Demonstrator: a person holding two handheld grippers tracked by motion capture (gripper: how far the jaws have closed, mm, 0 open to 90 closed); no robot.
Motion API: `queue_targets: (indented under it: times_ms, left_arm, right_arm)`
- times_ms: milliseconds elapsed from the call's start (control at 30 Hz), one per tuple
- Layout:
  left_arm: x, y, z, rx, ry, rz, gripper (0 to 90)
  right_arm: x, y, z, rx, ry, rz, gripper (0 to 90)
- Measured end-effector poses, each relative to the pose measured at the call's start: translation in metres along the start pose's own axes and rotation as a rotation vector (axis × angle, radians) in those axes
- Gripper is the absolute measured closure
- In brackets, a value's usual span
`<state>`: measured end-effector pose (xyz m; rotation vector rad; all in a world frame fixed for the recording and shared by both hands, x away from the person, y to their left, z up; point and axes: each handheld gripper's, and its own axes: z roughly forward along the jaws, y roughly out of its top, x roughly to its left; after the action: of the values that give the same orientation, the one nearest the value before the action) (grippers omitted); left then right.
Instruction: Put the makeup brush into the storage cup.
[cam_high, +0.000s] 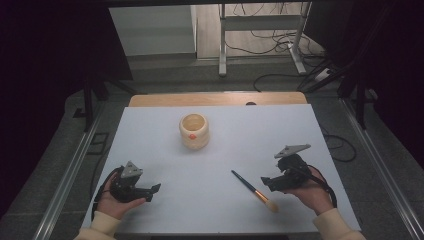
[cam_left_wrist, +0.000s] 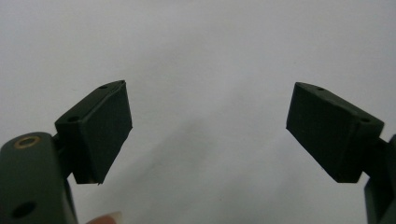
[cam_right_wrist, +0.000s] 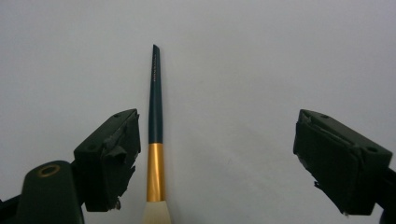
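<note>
Your sleeves (cam_high: 102, 223) are cream, and each black gripper (cam_high: 153, 190) carries a grey three-cornered plate (cam_high: 132, 170), a brass-ringed hole (cam_left_wrist: 26, 141) and a trailing cable (cam_high: 327, 190)

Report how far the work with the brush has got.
Nothing looks done yet: the brush lies flat on the white table, apart from the cream cup. In hand: the right hand-held gripper is open with the brush handle between its jaws, close to one pad, not clamped. The left hand-held gripper is open, holding nothing. Left: closing on the brush and lifting it, perhaps toward the cup.
</note>
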<state>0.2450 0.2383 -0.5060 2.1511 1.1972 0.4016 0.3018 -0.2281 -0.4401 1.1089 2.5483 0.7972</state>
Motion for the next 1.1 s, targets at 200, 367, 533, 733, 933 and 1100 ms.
queue_targets:
  times_ms: [200, 367, 533, 733, 933, 1100]
  left_arm:
    - [0.0, 0.0, 0.0, 0.001, 0.0, 0.0, 14.9]
    - [0.0, 0.0, 0.0, 0.001, 0.0, 0.001, 14.8]
    - [0.0, 0.0, 0.0, 0.003, 0.0, -0.001, 14.7]
    - [0.001, 0.0, 0.0, 0.001, -0.001, -0.001, 14.6]
    - [0.0, 0.0, -0.001, -0.003, 0.0, -0.001, 14.6]
    - [0.001, 0.0, -0.001, -0.001, -0.002, 0.003, 14.6]
  right_arm:
    - [0.007, 0.001, 0.009, 0.038, 0.001, -0.024, 17.3]
    - [0.013, 0.002, 0.015, 0.081, 0.001, -0.038, 17.9]
    - [0.02, 0.002, 0.021, 0.131, -0.01, -0.052, 19.0]
    - [0.026, 0.004, 0.026, 0.163, -0.013, -0.064, 21.5]
    - [0.032, 0.006, 0.031, 0.193, -0.006, -0.072, 23.5]
    - [0.037, 0.006, 0.036, 0.221, 0.002, -0.087, 25.1]
